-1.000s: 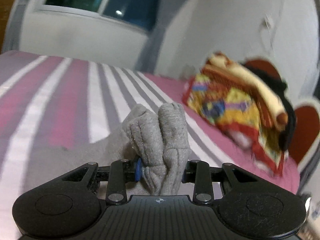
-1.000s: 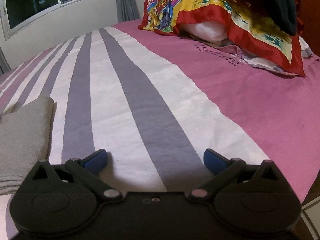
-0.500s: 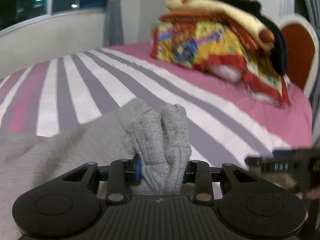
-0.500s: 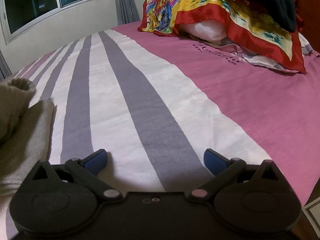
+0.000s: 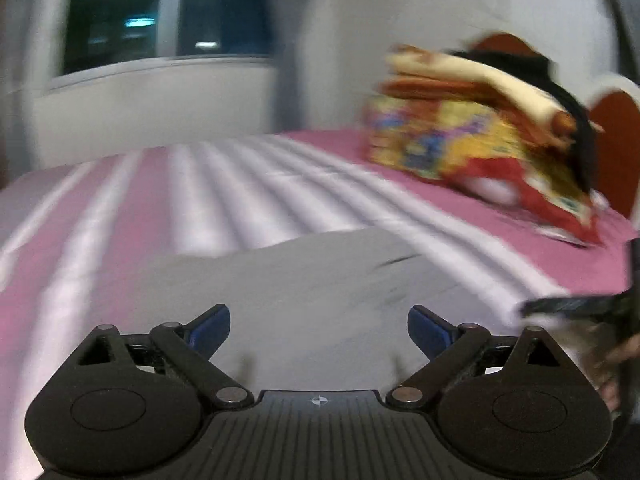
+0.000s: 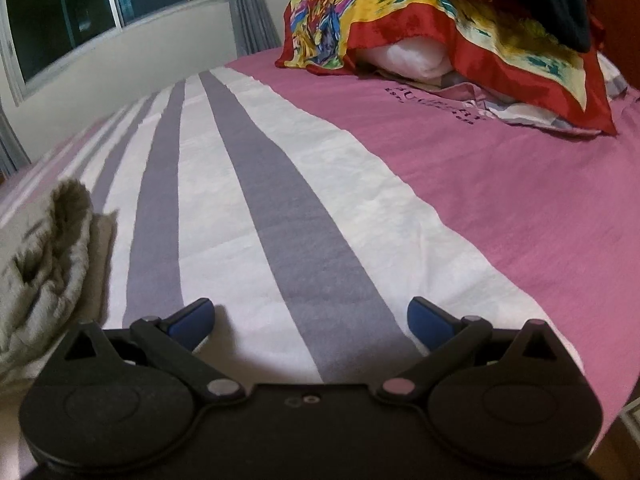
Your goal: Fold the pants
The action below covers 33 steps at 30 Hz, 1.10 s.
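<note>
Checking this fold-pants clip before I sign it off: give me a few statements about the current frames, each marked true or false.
1. The left hand-held gripper clamps a bunch of grey fabric. False: its jaws are opening with nothing pinched between them; the grey pants lie on the bed beyond the fingertips.
2. The right hand-held gripper is open over the striped bedsheet. True.
3. The grey pants lie to the left of the right hand-held gripper in its own view. True.
4. The colourful pile of bedding sits on the white and grey stripes. False: it sits on the pink part of the sheet.
5. The window shows bright daylight. False: it is dark outside.
</note>
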Motion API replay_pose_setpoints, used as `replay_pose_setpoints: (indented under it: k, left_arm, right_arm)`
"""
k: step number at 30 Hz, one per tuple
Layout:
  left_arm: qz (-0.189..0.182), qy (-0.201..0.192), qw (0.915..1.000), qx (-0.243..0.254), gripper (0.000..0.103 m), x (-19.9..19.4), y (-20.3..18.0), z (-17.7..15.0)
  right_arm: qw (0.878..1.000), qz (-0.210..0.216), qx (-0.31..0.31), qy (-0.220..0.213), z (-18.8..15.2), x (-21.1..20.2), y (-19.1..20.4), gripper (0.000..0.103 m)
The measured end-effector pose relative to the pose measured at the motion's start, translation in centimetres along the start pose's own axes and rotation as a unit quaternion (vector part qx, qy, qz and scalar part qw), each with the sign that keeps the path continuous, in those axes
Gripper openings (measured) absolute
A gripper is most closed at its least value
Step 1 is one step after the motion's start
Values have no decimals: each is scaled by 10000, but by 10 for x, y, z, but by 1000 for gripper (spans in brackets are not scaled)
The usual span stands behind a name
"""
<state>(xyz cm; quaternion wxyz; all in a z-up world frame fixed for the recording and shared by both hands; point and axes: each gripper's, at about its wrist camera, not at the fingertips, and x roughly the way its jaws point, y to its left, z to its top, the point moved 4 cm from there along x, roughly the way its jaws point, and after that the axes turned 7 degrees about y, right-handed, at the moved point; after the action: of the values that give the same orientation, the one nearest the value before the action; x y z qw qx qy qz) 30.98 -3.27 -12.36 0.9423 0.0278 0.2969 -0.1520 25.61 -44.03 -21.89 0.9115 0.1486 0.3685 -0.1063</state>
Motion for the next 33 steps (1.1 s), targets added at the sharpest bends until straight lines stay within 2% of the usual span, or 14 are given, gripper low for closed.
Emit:
replay_pose_setpoints:
  k: [1, 3, 6, 9, 11, 15, 18, 21, 24, 28, 30, 33]
  left_arm:
    - [214, 18, 9997, -96, 95, -12, 18, -14]
    - [630, 175, 9973, -343, 95, -33, 58, -47]
    - [853, 366, 9929, -751, 95, -49, 96, -84]
    - [736, 300, 9942, -727, 95, -48, 95, -96]
    - [625, 293, 9956, -627, 95, -39, 86, -98]
    - [590, 320, 9957, -635, 95, -21, 82, -98]
    - [940, 207, 9920, -814, 95, -13, 93, -101]
    - [738, 72, 9893, -1260, 95, -10, 103, -109]
    - [805, 46, 9891, -1230, 95, -8, 99, -112]
    - [727, 51, 9885, -1323, 95, -6, 101, -114]
    - [701, 49, 9884, -1348, 95, -6, 101, -115]
    - [699, 30, 9878, -1393, 95, -2, 104, -114]
  right_arm:
    - [9998, 181, 77, -85, 0, -7, -2, 103]
    - [9963, 726, 284, -348, 0, -25, -3, 91]
    - [9902, 1271, 245, -528, -6, -50, 16, 84]
    - [9836, 1717, 63, -548, -9, -64, 40, 80]
    - [9786, 1995, -48, -508, -13, -68, 56, 70]
    - [9729, 2239, -241, -520, -20, -75, 78, 68]
    - [9679, 2445, -391, -440, -22, -77, 88, 68]
    - [9646, 2549, -604, -317, -25, -76, 108, 58]
    - [9635, 2563, -729, -259, -23, -71, 128, 55]
    - [9689, 2364, -726, 81, -19, -45, 154, 55]
    - [9759, 2028, -720, 351, -19, -27, 166, 55]
    - [9798, 1804, -742, 430, -16, -21, 179, 55]
